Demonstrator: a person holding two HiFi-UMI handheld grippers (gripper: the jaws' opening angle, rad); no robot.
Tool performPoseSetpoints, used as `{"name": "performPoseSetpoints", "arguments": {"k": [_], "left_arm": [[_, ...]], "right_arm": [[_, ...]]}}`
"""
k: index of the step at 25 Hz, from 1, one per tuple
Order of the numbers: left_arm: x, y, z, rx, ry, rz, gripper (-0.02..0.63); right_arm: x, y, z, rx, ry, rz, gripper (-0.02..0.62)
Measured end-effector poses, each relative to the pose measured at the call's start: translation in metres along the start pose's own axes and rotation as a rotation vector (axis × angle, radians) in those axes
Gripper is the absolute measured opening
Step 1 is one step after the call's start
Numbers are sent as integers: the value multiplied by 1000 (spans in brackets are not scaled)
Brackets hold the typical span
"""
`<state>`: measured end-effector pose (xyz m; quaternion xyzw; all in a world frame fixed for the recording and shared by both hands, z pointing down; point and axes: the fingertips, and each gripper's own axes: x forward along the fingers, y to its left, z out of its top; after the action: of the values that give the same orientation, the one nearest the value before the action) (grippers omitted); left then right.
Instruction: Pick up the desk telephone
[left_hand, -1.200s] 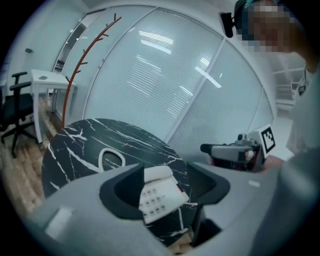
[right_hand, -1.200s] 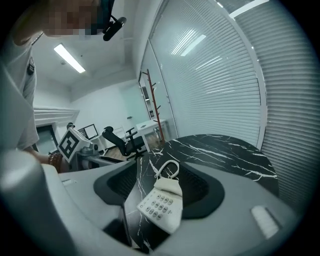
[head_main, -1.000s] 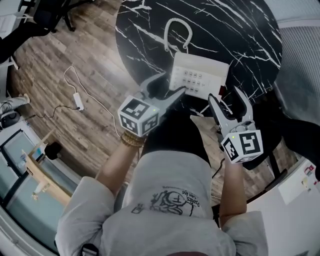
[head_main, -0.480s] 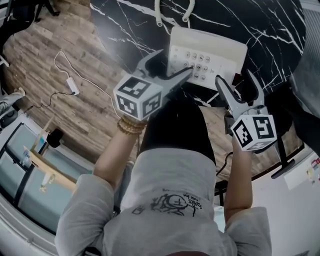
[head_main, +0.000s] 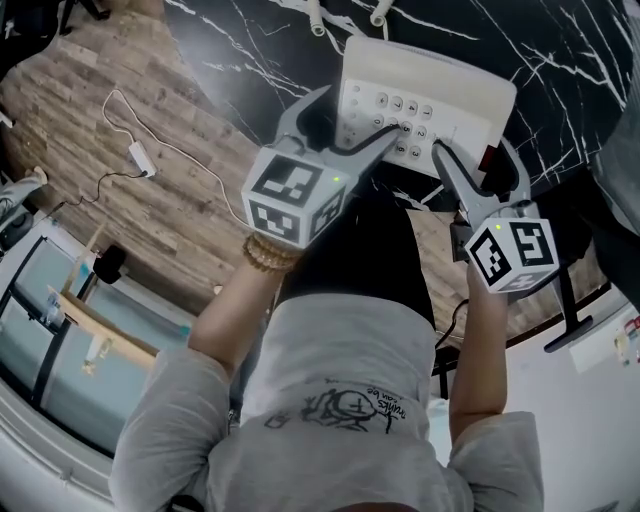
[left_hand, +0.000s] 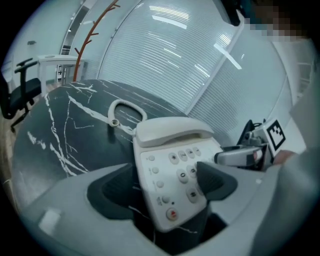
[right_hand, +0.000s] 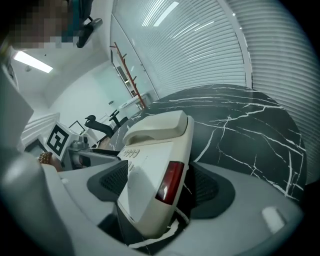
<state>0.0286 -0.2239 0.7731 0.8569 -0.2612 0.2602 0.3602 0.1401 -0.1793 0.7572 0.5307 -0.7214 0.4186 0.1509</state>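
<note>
**Both grippers straddling near corners of phone, not yet clamped**

Desk telephone (head_main: 450, 95) flat on the black marble table (head_main: 230, 45), close to the table's near edge, straight ahead of both grippers. Long axis across the body, left to right; handset (left_hand: 172, 131) in its cradle along the far side, keypad (left_hand: 182, 170) facing up and sloping towards the near edge.

Left gripper (head_main: 355, 113) at the near-left corner. Jaws spread, corner well inside the gap: one pad beside the left wall, the other over the keypad face. No squeeze visible, so read as released.

Right gripper (head_main: 472, 152) at the near-right corner, also spread. Right wall of the phone, with its red panel (right_hand: 168, 181), standing between the pads. Contact on either pad hard to tell; read as released, not clenched.

Neither hand clearly nearer, both already on station at opposite ends of the long axis. Judged next need: closing both pairs of jaws on the two ends, then lifting level, so no tipping and no handset sliding off.

Look of the phone: cream plastic, smooth and hard, wedge-shaped body, round grey buttons. White cord (left_hand: 125, 106) looped on the table beyond it. Likely slippery under the pads; cord possibly dragging on the lift.
</note>
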Motion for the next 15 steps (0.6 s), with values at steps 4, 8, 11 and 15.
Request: {"name": "performPoseSetpoints", "arguments": {"k": [4, 8, 11, 15], "left_arm": [[1, -3, -1, 12, -4, -5, 380], [1, -3, 0, 3, -12, -5, 374], [0, -2, -1, -1, -14, -1, 370], [1, -3, -1, 15, 3, 9, 368]], "right_arm": [[3, 2, -5, 24, 1, 19, 375], [4, 2, -6, 26, -9, 37, 362], [5, 3, -6, 24, -14, 37, 360], [4, 3, -6, 29, 1, 12, 360]]}}
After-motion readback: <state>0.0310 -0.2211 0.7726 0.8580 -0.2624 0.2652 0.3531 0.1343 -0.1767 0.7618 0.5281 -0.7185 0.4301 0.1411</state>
